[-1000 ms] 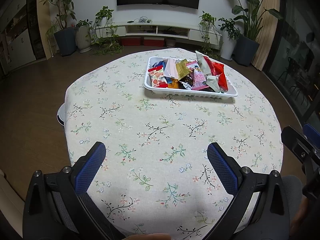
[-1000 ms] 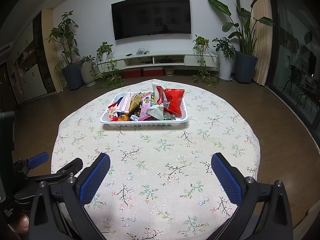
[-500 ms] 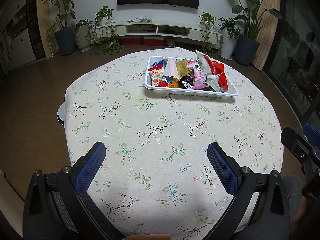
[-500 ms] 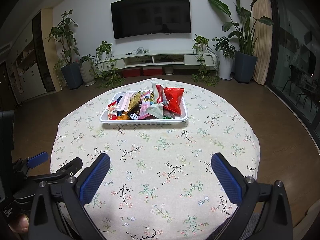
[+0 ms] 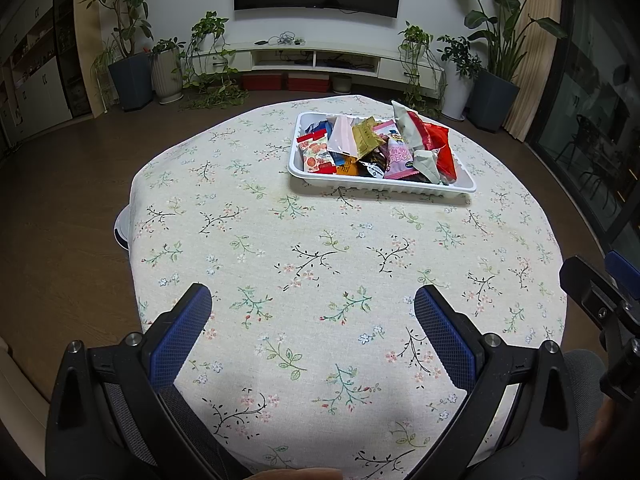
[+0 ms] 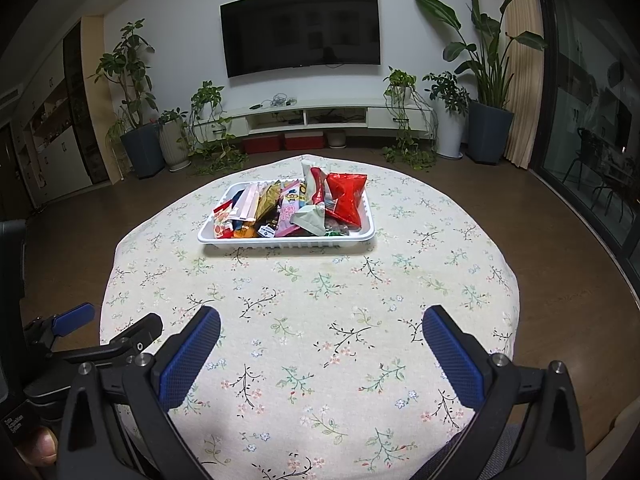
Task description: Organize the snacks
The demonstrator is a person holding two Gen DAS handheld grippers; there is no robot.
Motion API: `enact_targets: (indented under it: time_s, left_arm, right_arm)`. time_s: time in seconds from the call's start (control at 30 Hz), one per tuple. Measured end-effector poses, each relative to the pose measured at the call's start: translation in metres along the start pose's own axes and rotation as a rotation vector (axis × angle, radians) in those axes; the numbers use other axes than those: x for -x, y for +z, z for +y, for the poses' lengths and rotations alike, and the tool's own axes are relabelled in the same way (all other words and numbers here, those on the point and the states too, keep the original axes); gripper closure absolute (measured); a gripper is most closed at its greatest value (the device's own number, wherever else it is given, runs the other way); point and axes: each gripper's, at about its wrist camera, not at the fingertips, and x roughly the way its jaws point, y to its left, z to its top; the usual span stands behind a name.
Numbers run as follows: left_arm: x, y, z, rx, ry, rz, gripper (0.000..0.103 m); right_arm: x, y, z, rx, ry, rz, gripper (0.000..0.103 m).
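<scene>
A round table (image 6: 304, 320) under a cream cloth printed with small flower sprigs fills the foreground; dark wood floor surrounds it. Taking the tray (image 6: 288, 240) as the landmark: far behind it to the left stand cabinets (image 6: 60, 152) and potted plants (image 6: 136, 128); directly behind it a black TV (image 6: 300, 30) hangs on a white wall above a low white console (image 6: 312, 116) with two red boxes beneath; behind it to the right are more plants, a tall one in a dark pot (image 6: 488, 128), a beige curtain and dark glass doors.

The white tray sits on the far half of the table, its long axis running left to right across both views. Snacks (image 6: 288, 208) are heaped inside it: a peach-print packet at the left end, pink and gold packets toward the middle, a red bag (image 6: 346, 200) at the right end, standing tilted above the rim. Lower packets are buried and their labels too small to read.

Well in front of the tray, the left gripper (image 5: 312, 320) hovers over the near table with its blue pads spread wide and nothing between them. The right gripper (image 6: 320, 340) does likewise, fingers wide apart and empty. Each view catches only an edge of the other gripper. The table's near edge is cut off by the gripper bodies.
</scene>
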Motion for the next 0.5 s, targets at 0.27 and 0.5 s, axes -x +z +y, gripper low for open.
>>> enact_targets:
  time_s: [0.27,0.5]
  left_arm:
    - [-0.0001,-0.0019,0.0006,0.0,0.0,0.001,0.0]
    - [-0.0002,-0.0013,0.0005,0.0,0.001,0.0,0.0]
  right_arm:
    - [0.0005,-0.0053,-0.0019,-0.001,0.0,0.004,0.0]
    - [0.0,-0.005,-0.0023,-0.001,-0.001,0.005,0.0]
